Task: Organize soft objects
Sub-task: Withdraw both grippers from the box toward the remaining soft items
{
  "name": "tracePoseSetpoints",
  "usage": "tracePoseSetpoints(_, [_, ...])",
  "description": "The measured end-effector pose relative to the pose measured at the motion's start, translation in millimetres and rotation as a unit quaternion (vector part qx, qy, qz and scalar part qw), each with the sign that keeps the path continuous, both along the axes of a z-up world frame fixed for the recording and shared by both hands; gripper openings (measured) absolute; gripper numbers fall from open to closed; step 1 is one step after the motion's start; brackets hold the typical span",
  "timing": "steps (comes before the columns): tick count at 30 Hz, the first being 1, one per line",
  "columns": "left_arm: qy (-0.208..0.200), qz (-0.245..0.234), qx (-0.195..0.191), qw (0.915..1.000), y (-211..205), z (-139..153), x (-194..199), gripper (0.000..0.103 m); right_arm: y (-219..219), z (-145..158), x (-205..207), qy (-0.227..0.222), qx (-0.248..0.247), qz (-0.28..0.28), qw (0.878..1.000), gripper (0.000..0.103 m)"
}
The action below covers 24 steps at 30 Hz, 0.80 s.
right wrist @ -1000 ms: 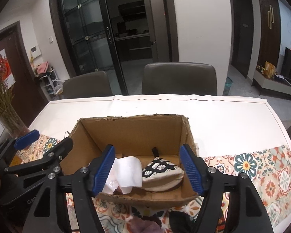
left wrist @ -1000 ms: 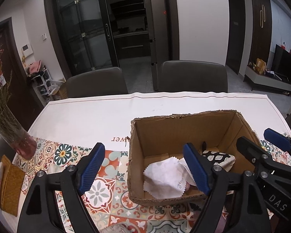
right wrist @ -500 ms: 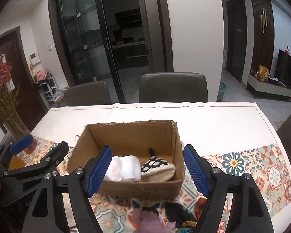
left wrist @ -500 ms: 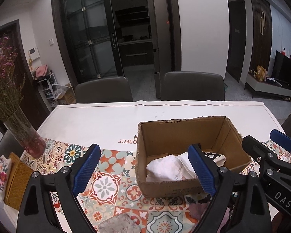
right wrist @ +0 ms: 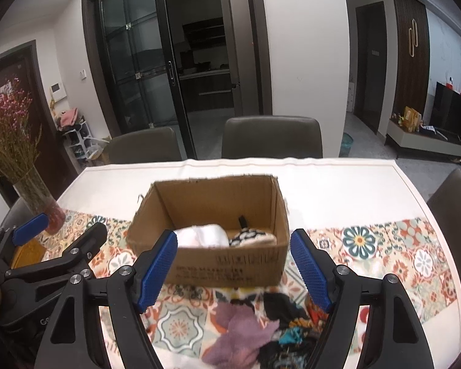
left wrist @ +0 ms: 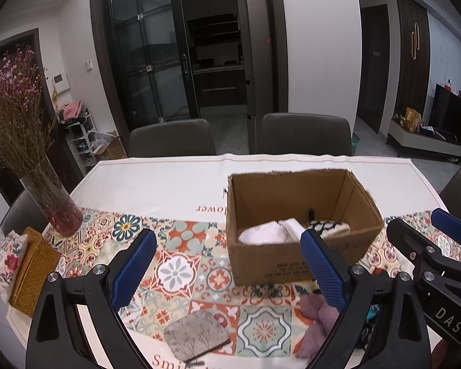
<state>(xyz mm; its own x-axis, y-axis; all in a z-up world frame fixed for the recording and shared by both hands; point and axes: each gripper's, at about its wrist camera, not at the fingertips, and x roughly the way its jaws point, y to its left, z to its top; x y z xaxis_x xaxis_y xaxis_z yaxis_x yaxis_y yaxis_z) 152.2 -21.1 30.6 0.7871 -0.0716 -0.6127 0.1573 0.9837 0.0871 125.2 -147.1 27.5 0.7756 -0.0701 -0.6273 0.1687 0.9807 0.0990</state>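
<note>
Left wrist view: the left gripper (left wrist: 227,272) has just been opening, its jaws now wide with nothing between them; the right gripper (right wrist: 233,269) is likewise spread and empty. I judge one drop is done and the next pick is due. Relative to the cardboard box (right wrist: 230,264), which holds a white cloth (right wrist: 201,236) and patterned pouch (right wrist: 252,236), the loose pile (right wrist: 261,332) lies on its near side, below the tongs.

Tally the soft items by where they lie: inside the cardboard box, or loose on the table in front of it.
Inside the cardboard box: 2, white cloth and black-and-white patterned pouch.
Loose, told apart: 2, grey tree-print pouch and purple cloth.
Dark tangled pile: pieces cannot be counted.
Total told apart: 4.
</note>
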Motion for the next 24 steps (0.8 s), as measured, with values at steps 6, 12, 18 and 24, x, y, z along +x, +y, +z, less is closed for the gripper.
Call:
tracePoseSetpoints(6, [-0.002, -0.002, 0.002, 1.0, 3.9, -4.9, -23.0, 0.096, 3.7, -4.4, -22.9, 0.002, 0.003, -0.004, 1.0, 0.077])
tracePoseSetpoints(12, [0.0, 0.0, 0.002, 1.0, 9.4, -9.6, -39.6, 0.096, 8.9, -11.2, -39.8, 0.006, 0.001, -0.004, 1.0, 0.077])
tracePoseSetpoints(18, [-0.001, 0.003, 0.002, 1.0, 16.7, -16.9, -53.1, 0.096, 15.8, -19.9, -50.9, 0.013, 0.002, -0.003, 1.0, 0.077])
tracePoseSetpoints(24, [0.009, 0.009, 0.005, 0.9999, 25.6, -30.5, -60.1, 0.097, 21.7, -32.8, -58.2, 0.019, 0.002, -0.001, 1.0, 0.077])
